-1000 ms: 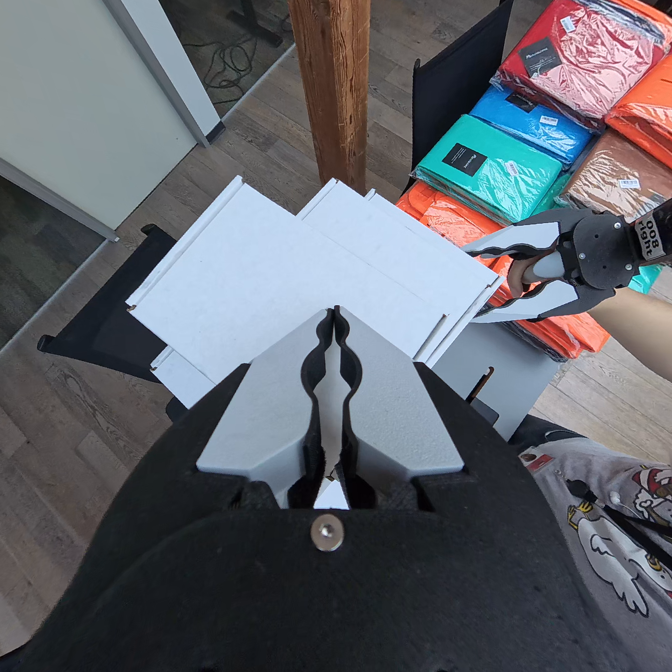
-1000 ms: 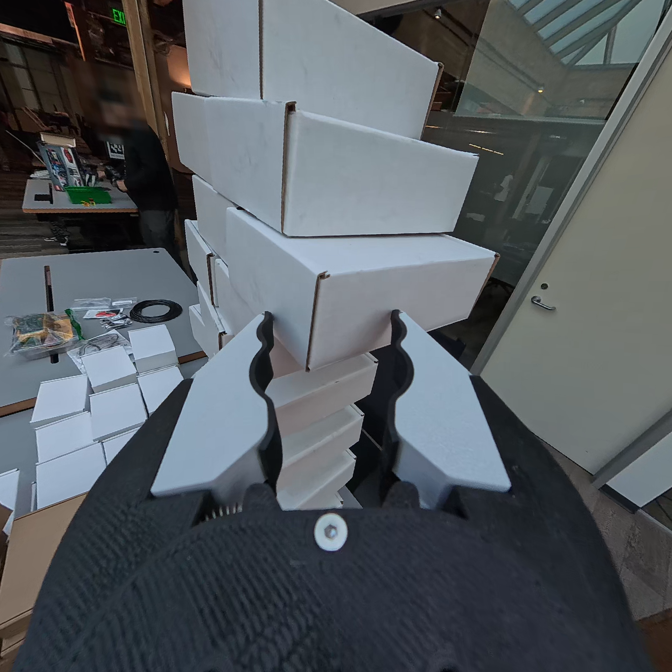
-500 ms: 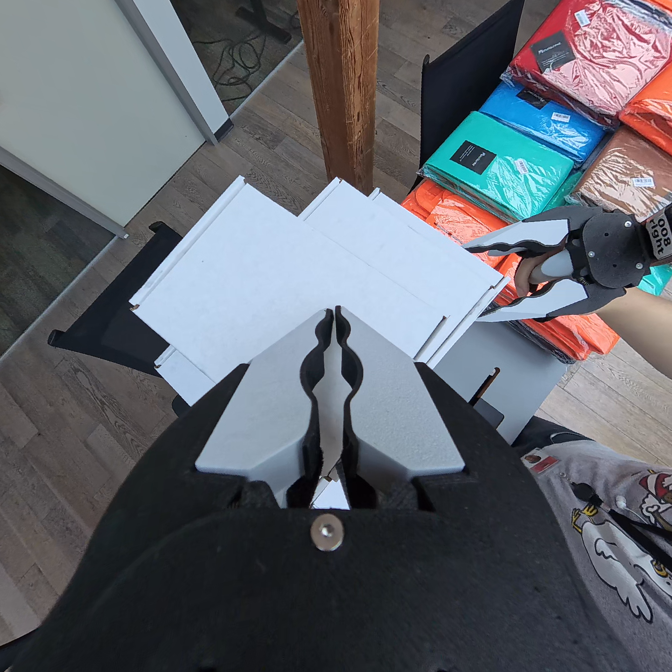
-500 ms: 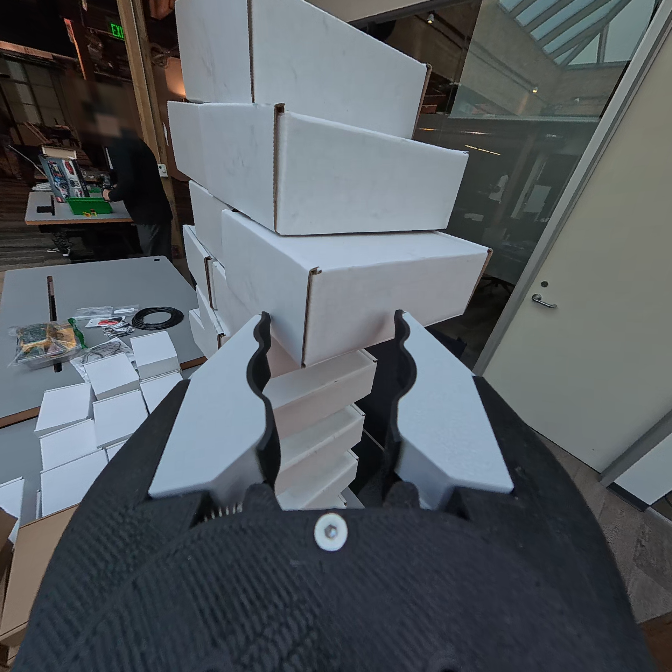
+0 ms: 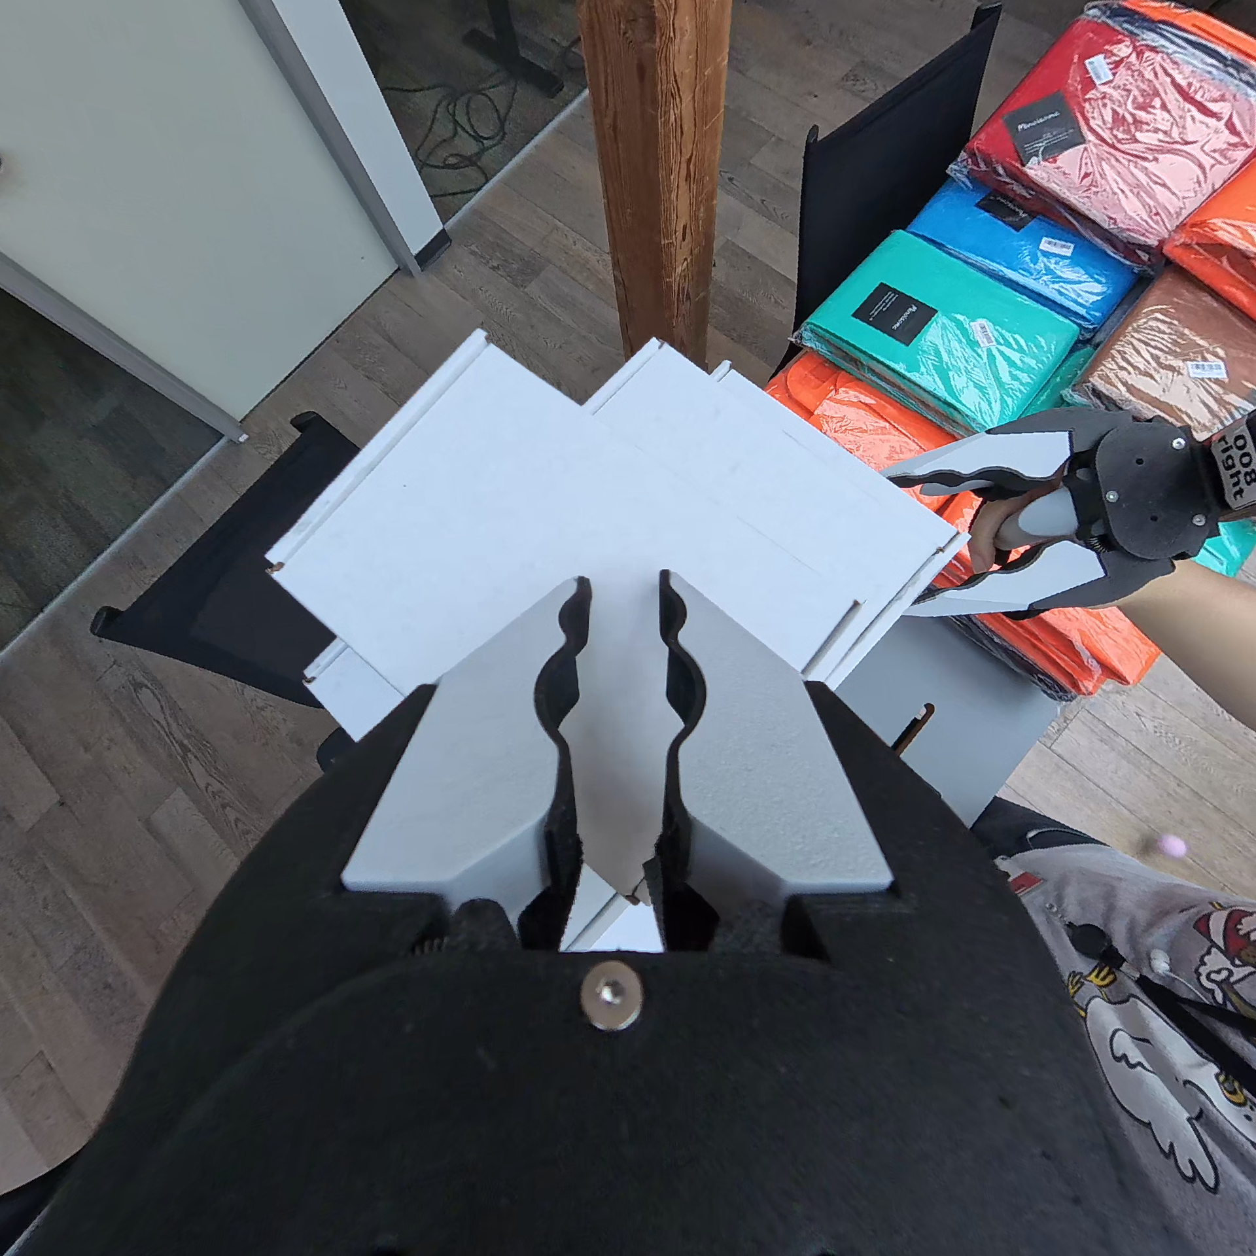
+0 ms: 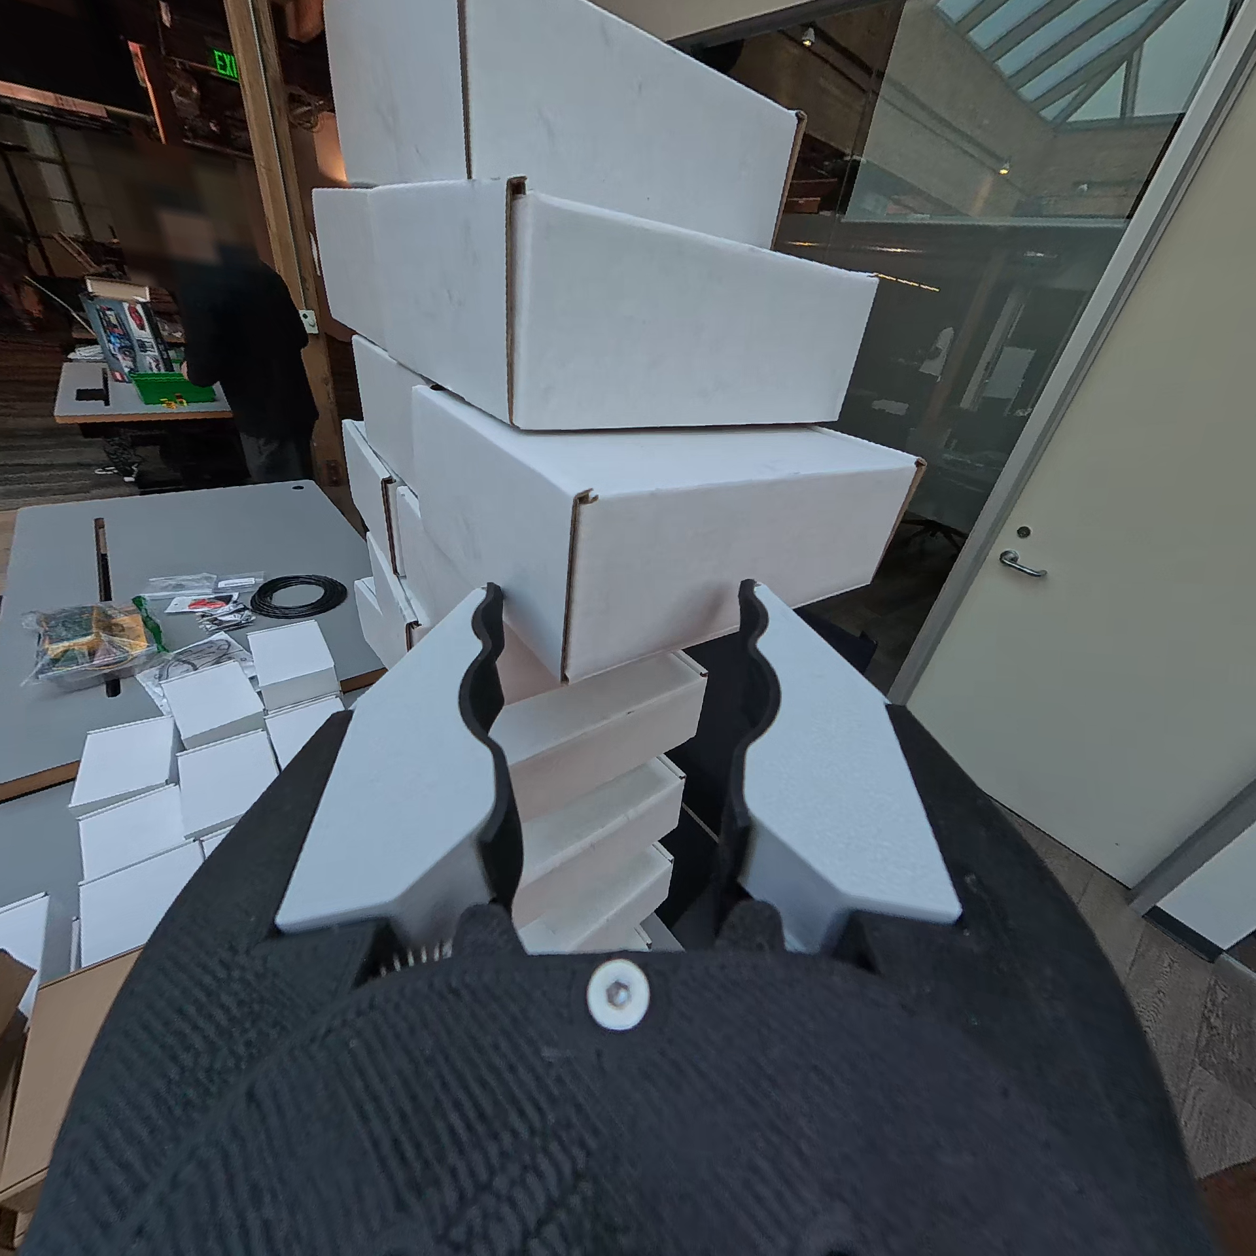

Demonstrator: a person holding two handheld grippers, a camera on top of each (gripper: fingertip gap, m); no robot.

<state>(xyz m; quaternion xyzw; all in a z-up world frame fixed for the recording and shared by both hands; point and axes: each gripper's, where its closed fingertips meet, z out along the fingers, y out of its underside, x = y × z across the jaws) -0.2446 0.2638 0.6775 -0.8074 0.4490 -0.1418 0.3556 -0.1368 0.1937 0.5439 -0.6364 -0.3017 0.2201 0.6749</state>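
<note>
The left gripper (image 5: 620,584) hangs over a stack of white boxes (image 5: 544,503), its jaws parted a little, with a corner of the top box showing in the gap between them. Whether the pads touch the cardboard cannot be told. To its right, the right gripper (image 5: 911,537) stands wide apart and empty, just off the stack's right corner. Beyond it lie bagged folded cloths (image 5: 945,333) in teal, blue, red and orange.

In the right wrist view, the right gripper (image 6: 620,591) faces the stack of white boxes (image 6: 713,544) side-on, and small white boxes (image 6: 217,700) sit to its left on a grey desk (image 6: 204,537).
</note>
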